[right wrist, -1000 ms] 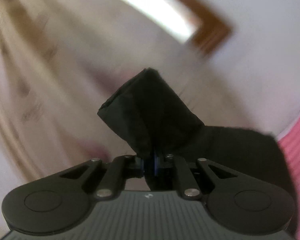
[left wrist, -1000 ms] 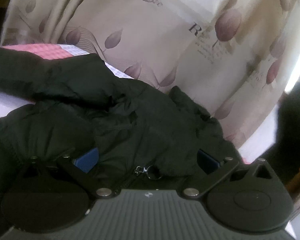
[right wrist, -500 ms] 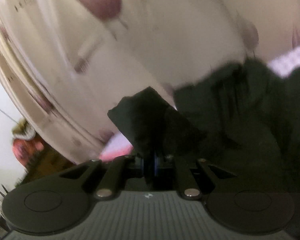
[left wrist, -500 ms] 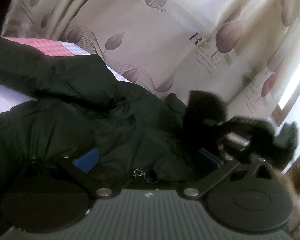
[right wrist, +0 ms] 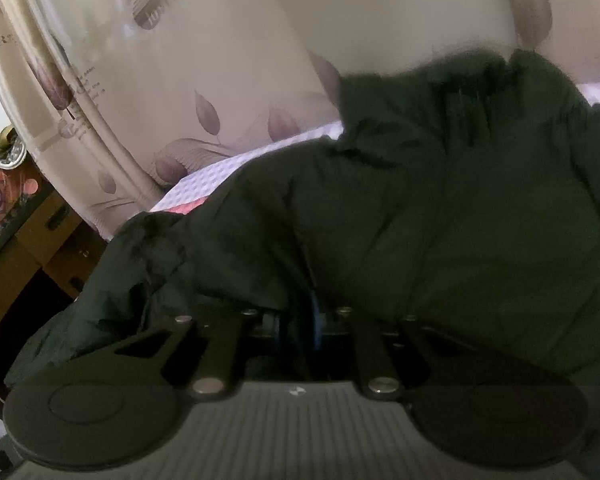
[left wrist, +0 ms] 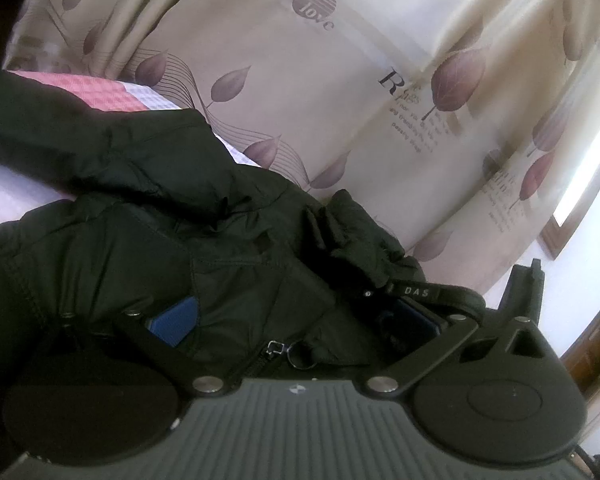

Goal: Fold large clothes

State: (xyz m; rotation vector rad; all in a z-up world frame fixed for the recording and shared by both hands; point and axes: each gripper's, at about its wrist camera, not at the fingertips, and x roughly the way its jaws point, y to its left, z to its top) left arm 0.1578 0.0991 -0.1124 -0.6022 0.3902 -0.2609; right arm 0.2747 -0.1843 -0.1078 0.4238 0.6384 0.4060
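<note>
The right gripper has its 2 blue pads nearly together, and the jaws are opening, just starting to part. A fold of the black jacket sits between them; whether the pads press on it at this instant is hard to tell, as dark cloth hides the tips. Over on the other side, the left gripper stands spread wide, its blue pads far apart and bedded against the jacket, with the bunched padded front bulging up between them but not pinched. The zipper pull and its ring lie right at the middle of that spread, close to the gripper body. In the left wrist view the right gripper shows up just beside the left one's right-hand finger, low on the cloth. The jacket lies heaped on a bed with a pink and white checked cover, and a sleeve trails off toward the upper left. Behind it hangs a cream curtain printed with purple leaves. Both grippers point slightly downward at the pile.
</note>
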